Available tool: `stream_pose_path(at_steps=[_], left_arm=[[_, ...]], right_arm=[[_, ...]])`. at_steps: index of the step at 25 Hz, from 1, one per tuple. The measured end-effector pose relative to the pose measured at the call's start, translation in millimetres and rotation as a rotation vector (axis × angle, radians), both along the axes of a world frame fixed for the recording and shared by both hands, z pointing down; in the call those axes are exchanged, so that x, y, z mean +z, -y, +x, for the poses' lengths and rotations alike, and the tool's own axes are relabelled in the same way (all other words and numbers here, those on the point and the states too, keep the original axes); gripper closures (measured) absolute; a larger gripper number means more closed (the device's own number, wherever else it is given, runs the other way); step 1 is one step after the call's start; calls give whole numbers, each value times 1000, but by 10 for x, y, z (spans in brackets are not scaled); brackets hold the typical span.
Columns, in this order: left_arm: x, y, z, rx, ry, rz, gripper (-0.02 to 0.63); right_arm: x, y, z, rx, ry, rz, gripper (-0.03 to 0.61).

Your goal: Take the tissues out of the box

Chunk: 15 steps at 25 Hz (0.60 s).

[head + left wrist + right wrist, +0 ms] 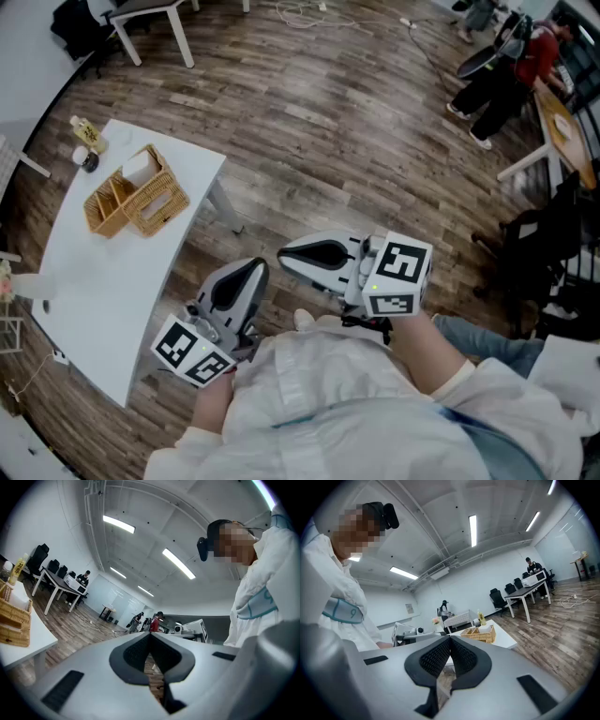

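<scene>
A wicker basket (136, 195) with compartments stands on the far part of the white table (103, 300), and something white like tissues (139, 167) sticks up from one compartment. Both grippers are held near my body, off the table's right edge and well short of the basket. The left gripper (251, 270) is shut with nothing between its jaws, which meet in the left gripper view (150, 635). The right gripper (289, 255) is also shut and empty (450, 639). The right gripper view shows the basket (480, 633) beyond the jaws. It also appears at the left edge of the left gripper view (11, 620).
A small yellow bottle (86, 133) and a dark round thing stand behind the basket. Wooden floor lies between me and the table. A white desk (150, 19) stands at the back, cables lie on the floor, and a person in red (525, 56) stands at the far right.
</scene>
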State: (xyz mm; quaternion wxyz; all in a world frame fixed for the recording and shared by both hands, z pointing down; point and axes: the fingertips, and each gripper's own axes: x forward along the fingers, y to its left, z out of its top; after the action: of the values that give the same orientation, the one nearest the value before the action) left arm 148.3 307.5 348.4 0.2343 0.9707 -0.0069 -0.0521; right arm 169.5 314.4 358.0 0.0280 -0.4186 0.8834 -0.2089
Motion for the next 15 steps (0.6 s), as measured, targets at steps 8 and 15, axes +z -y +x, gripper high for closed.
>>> stream_pose_path(at_steps=[8,15], left_arm=[[-13,-100,-6,5,0,2,612],[-21,-95,-49,-4,-5,2,612]], right_arm=[[-15,-71,-13,-2,11,2,546],[-8,-62,-57,-15,9,-2,546]])
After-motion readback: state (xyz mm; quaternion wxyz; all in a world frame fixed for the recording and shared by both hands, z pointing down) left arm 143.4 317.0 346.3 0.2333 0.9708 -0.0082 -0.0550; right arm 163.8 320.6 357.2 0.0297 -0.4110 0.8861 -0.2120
